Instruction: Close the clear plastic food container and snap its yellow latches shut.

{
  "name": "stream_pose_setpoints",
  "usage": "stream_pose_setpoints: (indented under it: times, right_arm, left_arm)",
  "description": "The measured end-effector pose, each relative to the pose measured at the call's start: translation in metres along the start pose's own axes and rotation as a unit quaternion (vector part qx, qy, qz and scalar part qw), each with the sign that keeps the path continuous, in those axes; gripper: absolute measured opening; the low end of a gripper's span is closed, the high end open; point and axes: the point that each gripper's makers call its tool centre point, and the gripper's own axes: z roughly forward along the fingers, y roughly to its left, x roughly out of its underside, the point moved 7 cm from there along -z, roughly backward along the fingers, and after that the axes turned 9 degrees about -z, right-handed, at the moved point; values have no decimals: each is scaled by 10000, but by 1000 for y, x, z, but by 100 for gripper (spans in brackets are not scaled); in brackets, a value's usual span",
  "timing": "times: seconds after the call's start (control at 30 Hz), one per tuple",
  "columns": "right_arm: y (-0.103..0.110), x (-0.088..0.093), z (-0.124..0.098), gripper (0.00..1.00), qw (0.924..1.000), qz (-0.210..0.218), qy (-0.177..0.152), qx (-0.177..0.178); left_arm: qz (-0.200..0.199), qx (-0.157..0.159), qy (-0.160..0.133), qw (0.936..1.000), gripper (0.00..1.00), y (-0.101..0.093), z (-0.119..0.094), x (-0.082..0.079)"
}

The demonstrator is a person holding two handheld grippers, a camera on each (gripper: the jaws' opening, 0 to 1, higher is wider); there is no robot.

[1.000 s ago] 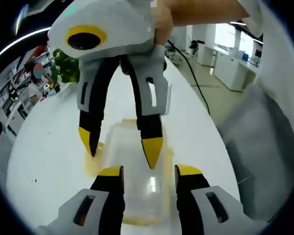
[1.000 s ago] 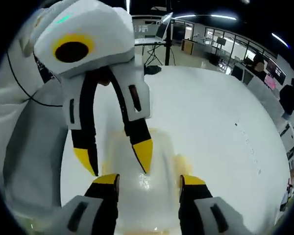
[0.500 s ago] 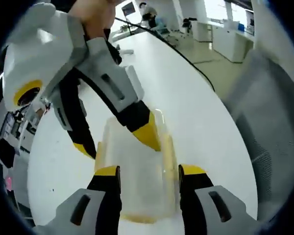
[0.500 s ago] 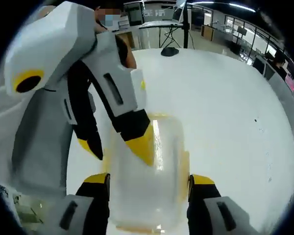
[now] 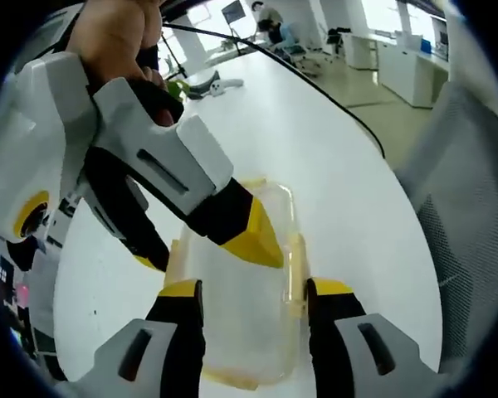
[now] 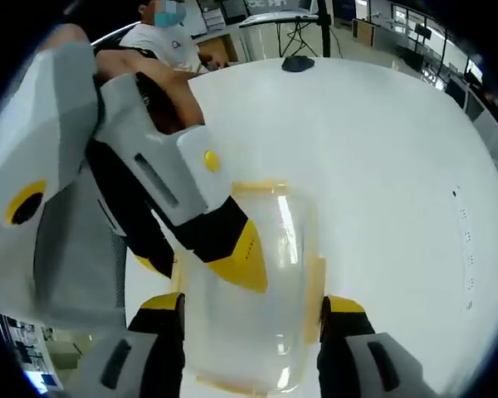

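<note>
The clear plastic container (image 5: 241,323) with its lid on lies on the white table (image 5: 315,149), a yellow latch (image 5: 297,265) on its long side. My left gripper (image 5: 255,290) stands open, one jaw on each side of the box. The right gripper (image 5: 203,249) reaches in from the upper left, one yellow fingertip (image 5: 253,240) on the lid and the other beside the box. In the right gripper view the same container (image 6: 257,340) sits between the open jaws of my right gripper (image 6: 253,304). There the left gripper (image 6: 197,265) straddles its left edge, and a side latch (image 6: 317,278) shows.
A mesh chair back (image 5: 469,274) stands close to the table's edge. A black cable (image 5: 332,91) runs along the table. A person (image 6: 170,41) sits at the far side, and a black object (image 6: 297,62) lies on the table near a tripod.
Both grippers have tilted lower over the container. Each view's other gripper now leans in from the left, with a yellow tip flat on the lid. The container has stayed in place.
</note>
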Motion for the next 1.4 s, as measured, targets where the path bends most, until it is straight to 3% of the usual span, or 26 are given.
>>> stream_pose_setpoints:
  times: [0.17,0.3,0.37,0.4,0.5,0.63,0.73,0.83,0.9,0.93,1.07,1.17,1.4]
  right_arm:
    - [-1,-2,1,63,9998,101,156,-87]
    - [-3,-5,4,62,9978,256,533,-310]
    - [-3,-7,8,62,9971,272,554,-456]
    - [-3,0,6,62,9950,483,756,-450]
    - [-2,-1,9,62,9964,312,623,-491]
    - [-1,0,8,62,9971,306,511,-478]
    - [-2,-3,9,63,9969,282,569,-469]
    - [-1,-2,9,64,9977,229,461,-450]
    - [1,-2,10,64,9986,246,200,-424]
    - [3,-3,10,64,9989,261,48,-396]
    - [8,-6,8,64,9997,125,-57,-201]
    - [6,-6,2,65,9999,-86,8,92]
    - [8,-3,-11,65,9994,-124,-75,329]
  left_arm:
    - [-77,-81,47,9999,46,0,1,-1]
    - [-138,-172,9,9998,50,1,6,-4]
    - [-231,-363,251,9988,51,4,5,0]
    - [-132,-233,135,9996,51,1,10,0]
    - [-216,-236,19,9995,51,1,11,2]
    - [-112,-336,94,9993,50,-1,12,0]
    - [-84,-443,48,9990,51,-3,14,0]
    - [-36,-341,0,9994,52,-1,10,0]
    - [22,-183,-48,9998,52,-1,6,3]
    - [50,-129,-47,9999,53,-3,4,3]
    - [39,-137,-76,9999,52,-6,2,3]
    - [-184,-160,-93,9997,53,-5,2,0]
    - [-25,-167,-115,9998,57,-5,-6,-7]
